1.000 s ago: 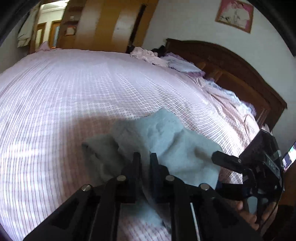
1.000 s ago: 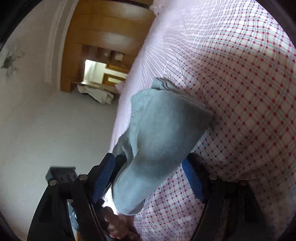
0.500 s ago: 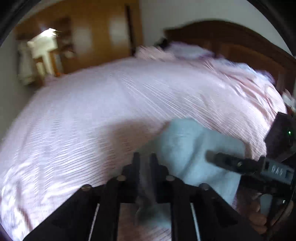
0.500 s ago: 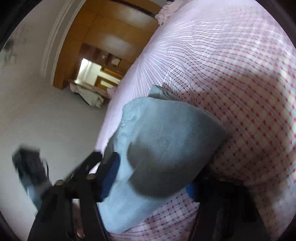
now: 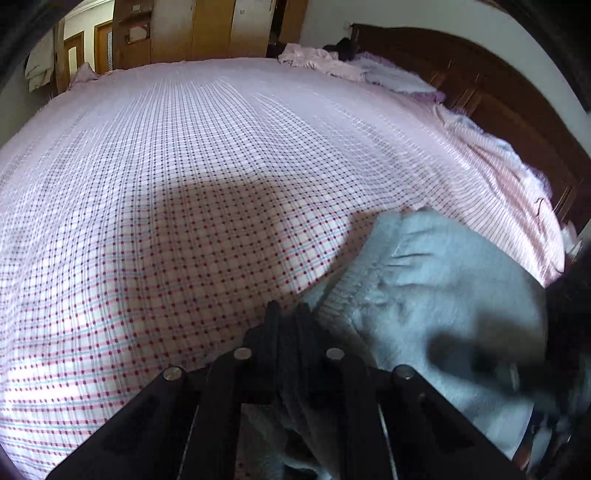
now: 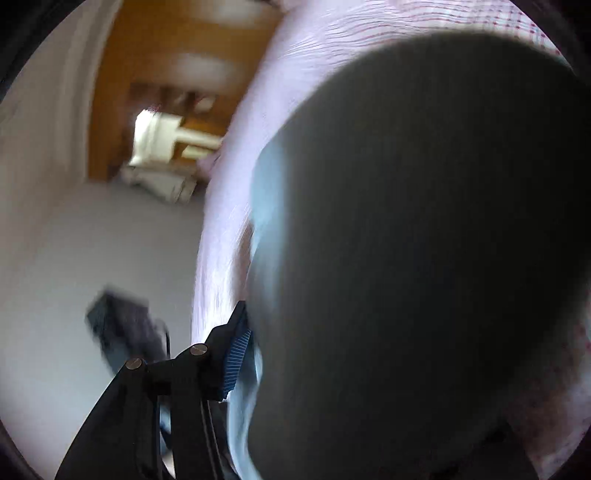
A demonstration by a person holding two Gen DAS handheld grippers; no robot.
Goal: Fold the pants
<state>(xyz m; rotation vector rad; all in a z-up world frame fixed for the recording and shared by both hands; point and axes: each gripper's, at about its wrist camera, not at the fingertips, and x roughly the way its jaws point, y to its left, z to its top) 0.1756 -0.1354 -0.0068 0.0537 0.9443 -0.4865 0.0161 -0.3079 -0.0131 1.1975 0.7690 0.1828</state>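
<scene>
1. The right wrist view is blurred; dark cloth fills most of it and hides one finger of the right gripper (image 6: 332, 369).
2. Its jaws are closing with the pants (image 5: 424, 295) between them.
3. The left gripper (image 5: 288, 314) is pinched together on pale blue fleecy cloth.
4. The pants lie bunched on the checked bedsheet (image 5: 184, 184), by its near edge.

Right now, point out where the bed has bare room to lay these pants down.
The checked bedspread is bare from the left gripper out to its far edge by the wardrobe. The near right is crowded: the blue pants lie bunched there, with the right gripper closing around them. Crumpled bedding fills the headboard side.
</scene>
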